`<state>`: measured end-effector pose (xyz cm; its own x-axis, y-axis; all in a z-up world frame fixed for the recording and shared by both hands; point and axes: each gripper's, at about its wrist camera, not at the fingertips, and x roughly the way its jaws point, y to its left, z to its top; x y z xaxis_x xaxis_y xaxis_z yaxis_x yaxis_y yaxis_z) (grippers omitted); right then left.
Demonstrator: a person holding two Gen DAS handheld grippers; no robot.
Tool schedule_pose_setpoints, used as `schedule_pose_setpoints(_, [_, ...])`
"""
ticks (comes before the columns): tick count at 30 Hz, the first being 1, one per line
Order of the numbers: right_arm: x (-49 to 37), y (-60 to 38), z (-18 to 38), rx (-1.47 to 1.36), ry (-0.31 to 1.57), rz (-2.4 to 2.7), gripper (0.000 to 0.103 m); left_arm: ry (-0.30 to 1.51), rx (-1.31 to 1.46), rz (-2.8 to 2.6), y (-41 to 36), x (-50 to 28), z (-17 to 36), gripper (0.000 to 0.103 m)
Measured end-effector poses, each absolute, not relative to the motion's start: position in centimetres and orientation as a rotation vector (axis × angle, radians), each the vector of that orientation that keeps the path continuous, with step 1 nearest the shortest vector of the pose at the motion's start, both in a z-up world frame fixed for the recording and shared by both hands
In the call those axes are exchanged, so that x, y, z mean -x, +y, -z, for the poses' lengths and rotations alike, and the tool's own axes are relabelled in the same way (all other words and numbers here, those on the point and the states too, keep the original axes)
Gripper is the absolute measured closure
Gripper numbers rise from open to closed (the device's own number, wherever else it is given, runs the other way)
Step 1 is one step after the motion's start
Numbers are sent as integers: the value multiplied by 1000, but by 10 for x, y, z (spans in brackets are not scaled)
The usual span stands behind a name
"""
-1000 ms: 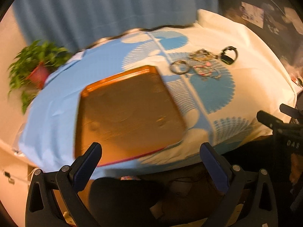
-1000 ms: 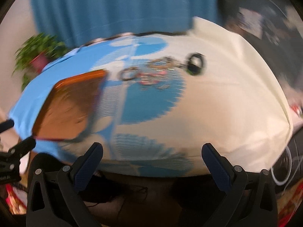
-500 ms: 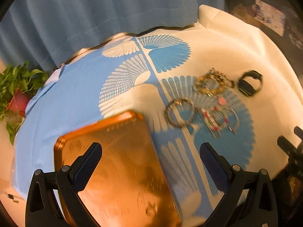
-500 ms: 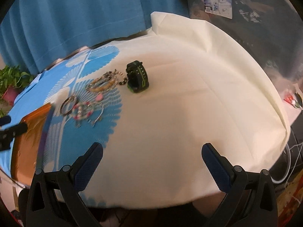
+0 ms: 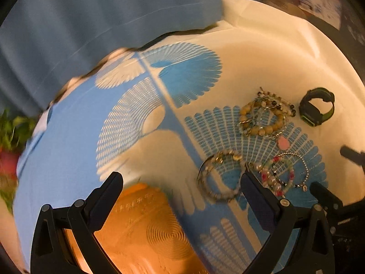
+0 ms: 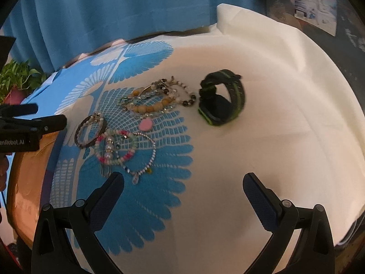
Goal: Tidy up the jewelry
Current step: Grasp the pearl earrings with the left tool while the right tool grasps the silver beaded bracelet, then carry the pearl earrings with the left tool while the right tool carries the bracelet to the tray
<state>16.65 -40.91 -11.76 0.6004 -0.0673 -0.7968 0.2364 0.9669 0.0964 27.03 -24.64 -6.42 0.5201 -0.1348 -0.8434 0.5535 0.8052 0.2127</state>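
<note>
1. The left gripper [image 5: 181,190] sits low in the left wrist view with its jaws spread wide and nothing between them; it hangs over the corner of a copper-coloured tray [image 5: 146,228] at the bottom of the frame.
2. The right gripper [image 6: 183,191] is just as wide open and empty, poised above bare cream cloth at the bottom centre of its own view.
3. The table wears a cream tablecloth [image 6: 273,91] printed with blue fan shapes, and the jewelry lies loose on it, none of it in the tray.
4. In the right wrist view a dark beaded bangle [image 6: 91,132] lies centre left, just beside the tray's edge [image 6: 27,182].
5. Touching it on the lower right is a tangle of pink, white and green bead bracelets [image 6: 118,148] with a thin silver ball chain looped through.
6. Above them, near the middle of the frame, a heap of amber-bead and mixed stone bracelets [image 6: 155,98] overlaps itself, with a pink oval charm [image 6: 146,124] at its lower edge.
7. To the right of that heap stands a black watch with a green-striped strap [image 6: 222,98], resting on its side, strap closed in a loop.
8. The left gripper's body shows at the left edge of the right wrist view.
9. A blue curtain [image 6: 114,11] hangs behind the table, with a potted plant [image 6: 16,80] at the left.
</note>
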Motion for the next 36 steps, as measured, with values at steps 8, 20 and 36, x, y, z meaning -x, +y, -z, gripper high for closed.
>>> schedule_pose_setpoints(8, [-186,-413,126,-111,918,251,0,1032,-454,518,-265,-289,64,5])
schedule_pose_setpoints(20, [-188,-409,131,-99,891,185,21,1202,-421,539,-304,-295,94,78])
schedule_pose_setpoints(36, [-155,-424,85,-207,789,82,100,1089,-234,590,-270,-275,25,98])
